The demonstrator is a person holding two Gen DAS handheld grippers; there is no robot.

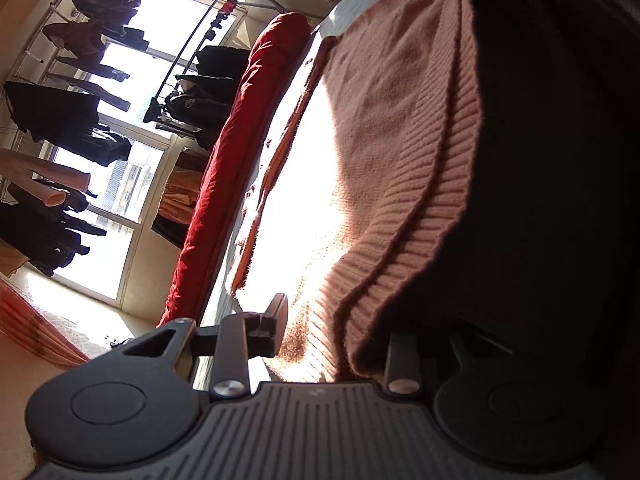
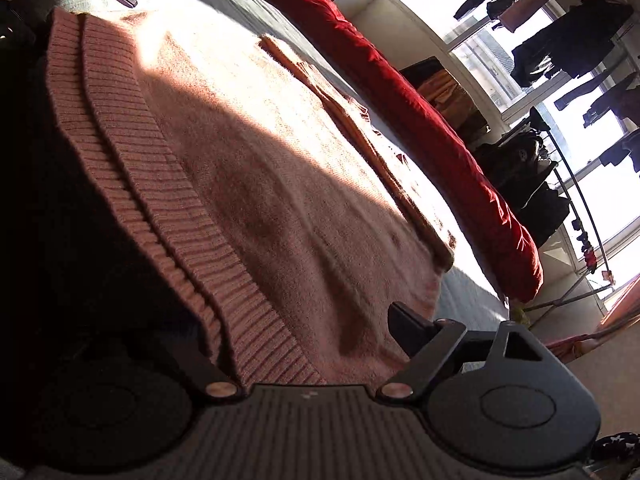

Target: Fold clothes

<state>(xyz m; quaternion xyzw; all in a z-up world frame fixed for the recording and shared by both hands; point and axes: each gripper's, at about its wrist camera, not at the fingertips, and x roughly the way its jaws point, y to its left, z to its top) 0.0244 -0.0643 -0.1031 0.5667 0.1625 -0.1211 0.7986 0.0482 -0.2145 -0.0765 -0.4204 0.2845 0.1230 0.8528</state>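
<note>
When I looked through the two cameras, I saw one pink sweater (image 1: 380, 100) lying flat on the grey bed sheet (image 2: 248, 12). It was soft, fuzzy knit wool. Its bottom edge (image 1: 432, 184) had little ribs in rows, and I counted two layers of that edge, one on top of the other. This ribbed edge hung over the side of the bed nearest to me. A bright patch of sun lay across the middle of the sweater.

I had two tongs. The left gripper (image 1: 340, 328) had one black finger (image 1: 276, 316) showing beside the ribbed edge. The other finger was hidden under the cloth. The edge sat between them, but I could not tell if they were pinching it or not.

The right gripper (image 2: 296, 332) was spread wide. One finger (image 2: 404, 320) was on top of the fuzzy part, and the other was lost in the dark under the ribbed edge. The sweater sat between them, loose.

Past the sweater lay one long red roll (image 1: 240, 152), round and puffy like a big sausage. Behind it stood a thin metal rack (image 1: 192, 52) by a big bright window (image 1: 120, 240). Many dark clothes (image 1: 52, 116) hung there, too many and too dark for me to count.
</note>
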